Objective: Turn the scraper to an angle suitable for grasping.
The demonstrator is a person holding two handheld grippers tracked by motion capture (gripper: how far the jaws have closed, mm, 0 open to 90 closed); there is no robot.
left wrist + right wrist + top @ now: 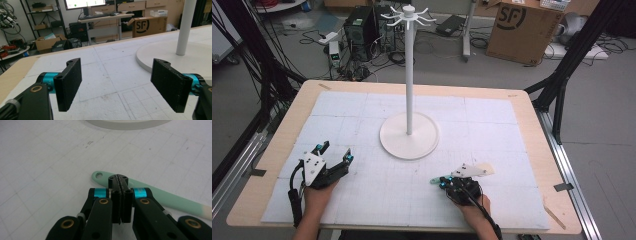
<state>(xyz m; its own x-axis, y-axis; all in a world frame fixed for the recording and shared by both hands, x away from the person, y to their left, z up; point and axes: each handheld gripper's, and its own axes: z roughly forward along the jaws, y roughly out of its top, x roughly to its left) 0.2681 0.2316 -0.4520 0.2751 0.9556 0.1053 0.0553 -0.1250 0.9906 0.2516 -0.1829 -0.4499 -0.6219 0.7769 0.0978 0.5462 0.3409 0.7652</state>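
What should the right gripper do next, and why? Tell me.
Probably open the right gripper: its jaws stand shut with nothing between them, over the mint utensil lying flat on the mat. Only with open jaws could it straddle the handle.

Wood table (542, 150) w/ white grid mat (362, 120); on it rack base (409, 136), mint utensil (160, 197).

I see a white mat (362, 115) ruled in a faint grey grid over my pale wood desk (287, 115). The stand (409, 134) is plain white, base and pole alike. My left claw (117, 83) is black with ribbed pads and teal collars; my right claw (119, 195) is the same black with teal collars and brass-coloured pivots. The utensil handle (160, 196) under it is mint green, turning cream at one end.
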